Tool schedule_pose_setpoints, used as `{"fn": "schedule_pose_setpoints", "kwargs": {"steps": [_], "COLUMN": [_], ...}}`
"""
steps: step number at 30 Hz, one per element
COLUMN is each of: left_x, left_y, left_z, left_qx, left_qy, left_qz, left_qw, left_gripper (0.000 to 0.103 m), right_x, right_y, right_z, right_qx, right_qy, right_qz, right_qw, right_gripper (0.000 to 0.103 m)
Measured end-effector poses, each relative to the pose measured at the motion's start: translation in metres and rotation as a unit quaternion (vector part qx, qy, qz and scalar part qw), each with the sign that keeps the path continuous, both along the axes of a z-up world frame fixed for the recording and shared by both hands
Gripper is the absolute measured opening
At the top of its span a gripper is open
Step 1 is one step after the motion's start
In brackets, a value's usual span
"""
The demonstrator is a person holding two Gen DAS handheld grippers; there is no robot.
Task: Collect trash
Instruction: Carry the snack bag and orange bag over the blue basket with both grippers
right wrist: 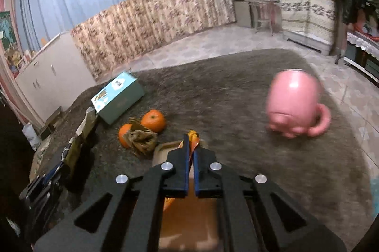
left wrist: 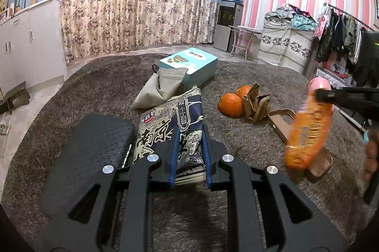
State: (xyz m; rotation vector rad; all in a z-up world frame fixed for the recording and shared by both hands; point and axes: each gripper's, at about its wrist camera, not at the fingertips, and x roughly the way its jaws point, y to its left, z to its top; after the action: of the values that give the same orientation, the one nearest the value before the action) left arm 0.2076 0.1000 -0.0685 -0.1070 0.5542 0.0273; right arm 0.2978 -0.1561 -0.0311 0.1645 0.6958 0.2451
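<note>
My left gripper is shut on a blue and cream snack packet with Chinese print, which lies on the grey shaggy tabletop. My right gripper is shut on the top edge of an orange snack wrapper and holds it above the table; in the left wrist view the wrapper hangs blurred from the right gripper. A crumpled brown wrapper lies beside two oranges.
A teal tissue box and a grey mask lie behind the packet. A black glasses case lies left of my left gripper. A brown phone case lies under the orange wrapper. An upturned pink mug stands at the right.
</note>
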Motion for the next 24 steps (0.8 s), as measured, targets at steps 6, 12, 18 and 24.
{"fn": "schedule_pose_setpoints", "kwargs": {"steps": [6, 12, 18, 24], "left_x": [-0.010, -0.024, -0.038, -0.045], "left_y": [-0.026, -0.069, -0.137, -0.212], "left_z": [0.017, 0.048, 0.078, 0.086], "left_qx": [0.027, 0.036, 0.036, 0.018], "left_qy": [-0.004, -0.025, -0.053, -0.058], "left_qz": [-0.029, -0.078, -0.149, -0.216], "left_qw": [0.9992, 0.9960, 0.9867, 0.9746], "left_gripper": [0.013, 0.013, 0.013, 0.013], "right_x": [-0.054, -0.114, -0.164, -0.181], "right_y": [-0.077, -0.157, -0.235, -0.289], "right_z": [0.027, 0.046, 0.043, 0.035], "right_qx": [0.006, 0.007, 0.002, -0.018], "right_qy": [-0.037, -0.067, -0.080, -0.085], "right_qz": [-0.058, -0.136, -0.228, -0.296], "right_qw": [0.998, 0.988, 0.970, 0.951], "right_gripper": [0.003, 0.003, 0.003, 0.003]}}
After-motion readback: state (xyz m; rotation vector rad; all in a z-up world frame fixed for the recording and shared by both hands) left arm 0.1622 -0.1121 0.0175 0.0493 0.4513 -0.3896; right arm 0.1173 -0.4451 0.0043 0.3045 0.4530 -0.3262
